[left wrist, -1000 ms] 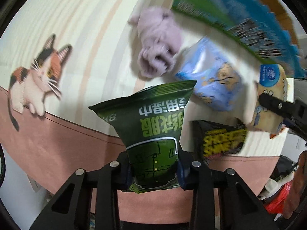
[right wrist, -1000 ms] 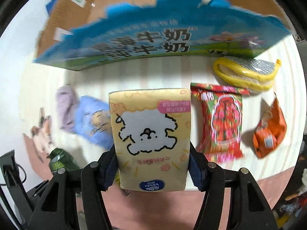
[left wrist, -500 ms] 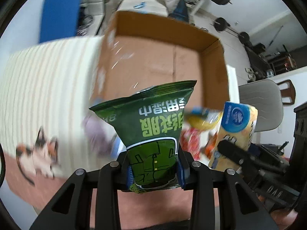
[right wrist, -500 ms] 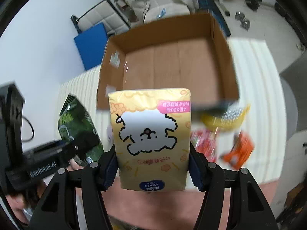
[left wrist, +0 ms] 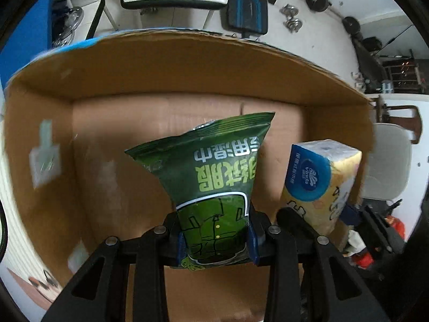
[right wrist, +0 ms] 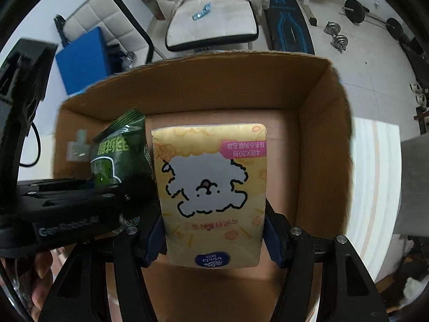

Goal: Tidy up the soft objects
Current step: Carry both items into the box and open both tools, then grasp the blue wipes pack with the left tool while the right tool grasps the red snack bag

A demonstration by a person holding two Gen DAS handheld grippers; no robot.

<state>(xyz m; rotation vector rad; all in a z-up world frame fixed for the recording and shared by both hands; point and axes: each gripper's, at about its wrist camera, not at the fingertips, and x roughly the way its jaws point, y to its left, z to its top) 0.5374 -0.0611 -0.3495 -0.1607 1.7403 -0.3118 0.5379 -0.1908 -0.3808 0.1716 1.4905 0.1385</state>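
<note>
Both grippers had swung over the cardboard box (left wrist: 187,75): left gripper (left wrist: 214,237) clamping the green wipes pack (left wrist: 214,177), right gripper (right wrist: 213,237) clamping the yellow tissue pack (right wrist: 211,187). Released together, the packs, just beside each other, might collide.

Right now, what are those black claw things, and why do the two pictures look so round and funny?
Those are two grabbing tools, and a person holds one in each hand. Each tool has a little round-eyed camera looking along its two fingers, so the pictures bend at the edges. One picture is from the left tool, one from the right. The left gripper squeezes a green wet-wipes pack. The right gripper squeezes a yellow tissue pack with a fluffy dog drawn on it. Both packs hang over an open cardboard box, which looks empty where its floor shows. Each tool shows up at the side of the other's picture.
</note>
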